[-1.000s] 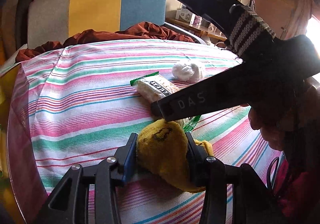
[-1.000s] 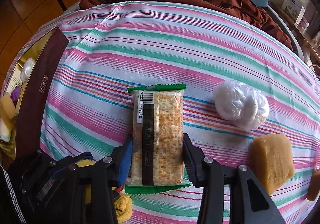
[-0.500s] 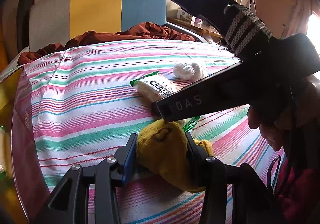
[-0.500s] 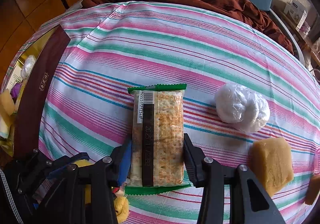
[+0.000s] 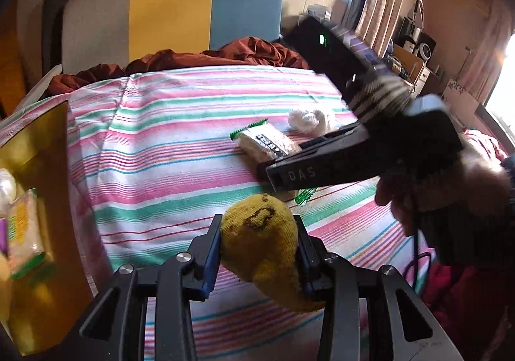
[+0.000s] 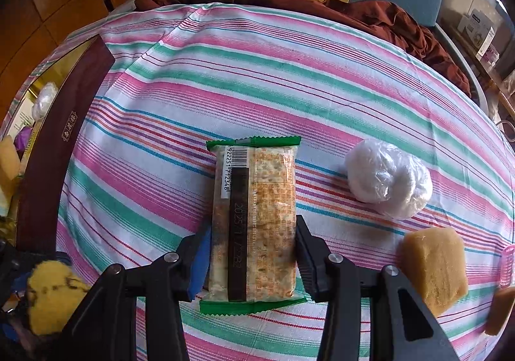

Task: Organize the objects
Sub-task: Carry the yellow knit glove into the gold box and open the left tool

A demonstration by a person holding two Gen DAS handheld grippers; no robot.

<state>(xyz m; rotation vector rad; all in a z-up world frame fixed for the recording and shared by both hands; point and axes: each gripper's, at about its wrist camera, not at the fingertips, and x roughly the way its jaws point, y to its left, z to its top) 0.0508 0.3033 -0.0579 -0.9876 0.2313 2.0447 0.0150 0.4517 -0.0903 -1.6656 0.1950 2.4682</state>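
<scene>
At the far left stands an open gold-lined box with a dark maroon wall [image 6: 61, 148], already holding a few wrapped snacks and a small white bundle, so the job looks partly done: loose things from the pink, green and white striped cloth on the tabletop [image 5: 167, 148] are being gathered into it. Just right of the box, the left claw [image 5: 259, 254] has a soft mustard-yellow knitted pouch with a dark stitched mark [image 5: 260, 245] between its pads; the jaws are closing, the pads press into the fabric on both sides, and the pouch appears clear of the cloth. The step in hand seems to be carrying that pouch; the next move would call for swinging it leftward over the box's wall and letting go only once it is above a free spot among the packets. Further right, the right claw [image 6: 252, 256] straddles a clear, green-edged packet of crackers with a barcode [image 6: 254, 219], which lies flat on the cloth; its jaws are narrowed onto the packet's long sides, pinching it, though it is not yet raised. Beyond that lie a white ball wrapped in clear film [image 6: 389, 180], then a tan, spongy block [image 6: 434, 270] near the right edge, both untouched and awaiting their turn.
</scene>
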